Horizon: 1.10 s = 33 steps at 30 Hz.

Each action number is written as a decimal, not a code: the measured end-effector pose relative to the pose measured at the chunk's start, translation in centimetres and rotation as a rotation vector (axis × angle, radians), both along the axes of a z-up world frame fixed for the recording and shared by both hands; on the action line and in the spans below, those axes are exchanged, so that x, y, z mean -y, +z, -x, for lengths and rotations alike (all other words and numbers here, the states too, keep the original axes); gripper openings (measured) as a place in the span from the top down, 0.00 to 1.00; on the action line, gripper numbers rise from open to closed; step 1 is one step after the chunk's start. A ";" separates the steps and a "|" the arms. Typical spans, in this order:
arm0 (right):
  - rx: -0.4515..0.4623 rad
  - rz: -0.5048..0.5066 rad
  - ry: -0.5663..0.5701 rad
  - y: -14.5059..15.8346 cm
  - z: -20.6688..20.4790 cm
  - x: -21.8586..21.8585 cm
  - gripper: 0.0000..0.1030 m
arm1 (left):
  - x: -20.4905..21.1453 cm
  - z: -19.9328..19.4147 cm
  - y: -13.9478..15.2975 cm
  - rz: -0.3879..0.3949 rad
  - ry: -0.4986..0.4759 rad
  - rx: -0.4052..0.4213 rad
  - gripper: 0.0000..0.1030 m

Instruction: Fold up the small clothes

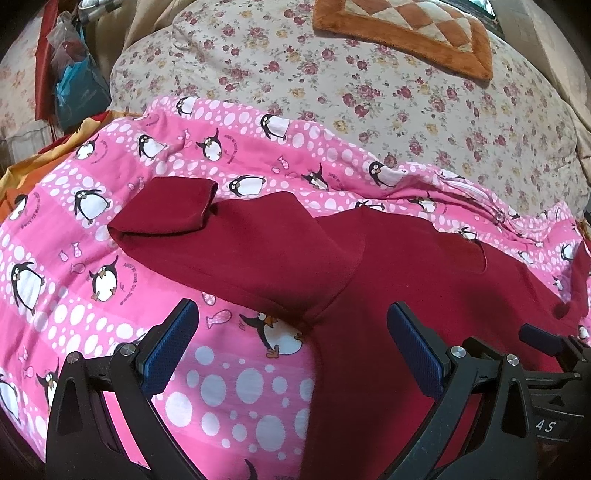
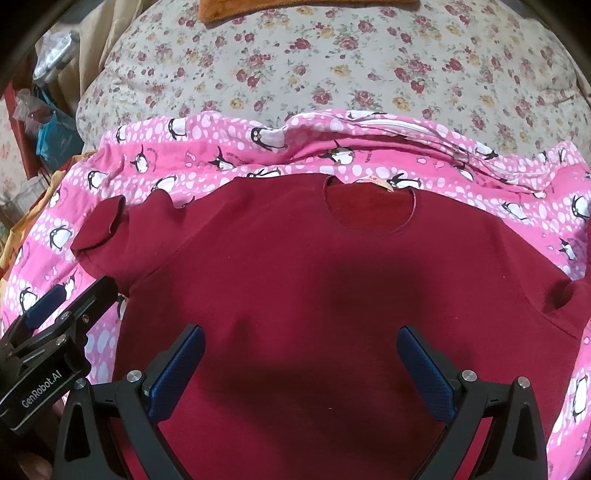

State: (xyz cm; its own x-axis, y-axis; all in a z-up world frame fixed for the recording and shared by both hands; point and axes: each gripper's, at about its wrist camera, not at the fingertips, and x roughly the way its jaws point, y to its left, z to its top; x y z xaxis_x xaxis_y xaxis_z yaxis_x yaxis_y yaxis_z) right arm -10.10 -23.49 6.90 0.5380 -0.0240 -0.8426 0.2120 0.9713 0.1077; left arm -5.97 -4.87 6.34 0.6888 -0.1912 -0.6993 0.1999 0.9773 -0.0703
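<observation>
A dark red T-shirt [image 2: 295,266] lies flat, neckline [image 2: 369,210] away from me, on a pink penguin blanket [image 2: 461,173]. Its left sleeve [image 1: 170,210] is folded back on itself, with the cuff pointing right. My left gripper [image 1: 291,306] hovers open over the shirt's left armpit and side seam, with nothing between its blue pads. My right gripper [image 2: 300,328] hovers open above the middle of the shirt's body, also holding nothing. In the right wrist view the left gripper [image 2: 74,295] shows at the shirt's left edge. One of the right gripper's fingertips [image 1: 535,336] shows at the far right of the left wrist view.
The blanket lies on a bed with a floral cover [image 1: 369,92]. An orange checked mat [image 1: 406,33] sits at the far side. Plastic bags [image 1: 74,85] hang off the bed's left. Yellow-orange cloth [image 1: 22,166] lies at the blanket's left edge.
</observation>
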 end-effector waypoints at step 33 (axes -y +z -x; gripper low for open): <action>0.069 -0.172 0.414 1.8 -10.2 -10.3 0.21 | -12.5 -5.1 -2.8 0.046 0.365 -0.132 0.01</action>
State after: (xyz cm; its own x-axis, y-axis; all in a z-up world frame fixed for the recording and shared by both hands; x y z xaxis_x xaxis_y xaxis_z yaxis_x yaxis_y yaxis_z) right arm 0.06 -13.17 8.72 0.5277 0.3424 -0.7774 -0.2036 0.9395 0.2756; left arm -0.86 7.61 3.54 0.6221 0.0170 -0.7827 -0.1741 0.9777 -0.1171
